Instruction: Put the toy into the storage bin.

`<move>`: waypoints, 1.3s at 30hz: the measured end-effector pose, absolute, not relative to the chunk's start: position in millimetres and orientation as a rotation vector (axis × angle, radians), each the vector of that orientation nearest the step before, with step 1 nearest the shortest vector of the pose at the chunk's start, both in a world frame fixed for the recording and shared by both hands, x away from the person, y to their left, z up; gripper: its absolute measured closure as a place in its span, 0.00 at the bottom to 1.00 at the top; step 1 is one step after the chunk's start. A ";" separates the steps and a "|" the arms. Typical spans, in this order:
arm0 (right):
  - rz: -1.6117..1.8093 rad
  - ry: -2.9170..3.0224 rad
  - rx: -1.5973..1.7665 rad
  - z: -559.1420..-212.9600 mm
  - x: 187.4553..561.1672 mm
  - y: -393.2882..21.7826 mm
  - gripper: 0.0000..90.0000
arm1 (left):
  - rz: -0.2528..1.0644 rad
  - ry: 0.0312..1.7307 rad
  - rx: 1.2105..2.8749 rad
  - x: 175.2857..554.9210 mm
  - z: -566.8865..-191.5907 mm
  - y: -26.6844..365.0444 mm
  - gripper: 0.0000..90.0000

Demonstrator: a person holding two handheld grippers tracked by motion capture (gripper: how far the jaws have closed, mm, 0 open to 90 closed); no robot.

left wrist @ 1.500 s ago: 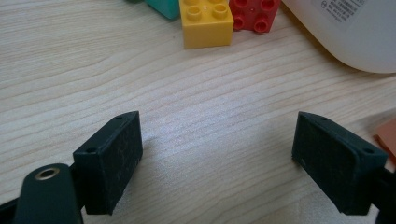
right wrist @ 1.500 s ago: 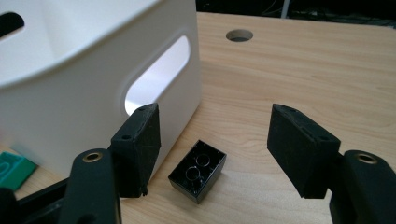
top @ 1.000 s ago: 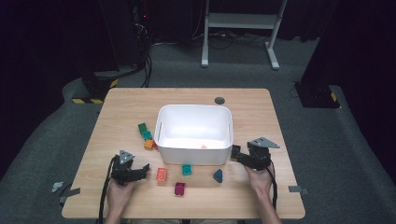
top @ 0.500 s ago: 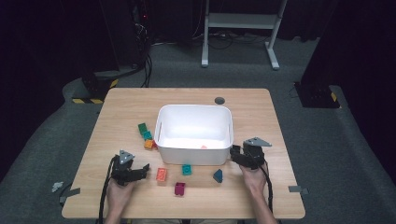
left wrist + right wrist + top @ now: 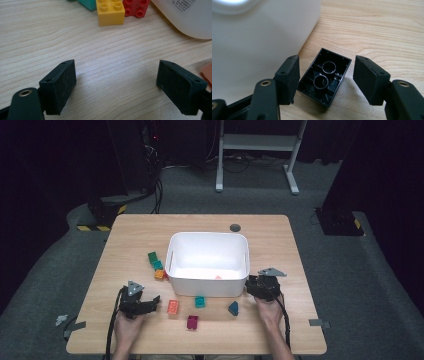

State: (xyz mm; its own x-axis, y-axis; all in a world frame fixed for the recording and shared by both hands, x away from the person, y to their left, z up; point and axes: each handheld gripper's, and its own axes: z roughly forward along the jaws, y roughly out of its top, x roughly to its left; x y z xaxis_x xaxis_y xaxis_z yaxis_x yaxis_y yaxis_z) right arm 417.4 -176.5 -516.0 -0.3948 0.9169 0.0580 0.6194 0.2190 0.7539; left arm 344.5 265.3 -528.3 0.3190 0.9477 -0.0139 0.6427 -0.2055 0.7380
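A black brick [image 5: 324,77] lies upside down on the wooden table [image 5: 280,240], close to the white bin's [image 5: 207,262] near right corner. My right gripper [image 5: 326,68] straddles the brick. Its jaws have just been closing; the left pad is at the brick's edge, while a gap remains at the right pad. In the high view my right gripper [image 5: 256,287] sits low beside the bin. My left gripper [image 5: 116,72] is open over bare wood, with a yellow brick [image 5: 110,11] and a red brick [image 5: 136,7] ahead of it.
Loose bricks lie in front of the bin: an orange-red one [image 5: 173,307], a teal one [image 5: 200,301], a magenta one [image 5: 192,322] and a dark blue one [image 5: 233,308]. Green [image 5: 152,256], teal and orange bricks sit left of the bin. My left gripper [image 5: 145,303] rests near the front left.
My right gripper has moved a little left and down toward the bin's corner, and its jaws have narrowed. The left hand has stayed put.
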 end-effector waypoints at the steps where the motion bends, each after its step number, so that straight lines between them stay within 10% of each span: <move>1: 1.008 2.099 1.424 -516.7 417.4 -176.9 0.47 | 0.602 1.401 1.938 344.5 -528.3 265.4 0.18; 14: 0.955 2.089 1.415 -519.5 415.2 -176.7 0.64 | 0.602 1.401 1.938 344.5 -528.3 265.4 0.18; 39: 1.021 2.036 1.391 -483.5 399.6 -198.8 0.66 | 0.602 1.399 1.946 344.5 -528.0 265.7 0.18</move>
State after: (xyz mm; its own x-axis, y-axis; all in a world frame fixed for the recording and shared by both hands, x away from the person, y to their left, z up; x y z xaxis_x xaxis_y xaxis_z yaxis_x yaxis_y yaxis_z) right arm 399.6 -198.8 -483.5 -0.3765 0.9259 0.0294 0.5775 0.2098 0.7889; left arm 344.5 265.7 -528.0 0.3222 0.9466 -0.0096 0.6438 -0.2117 0.7354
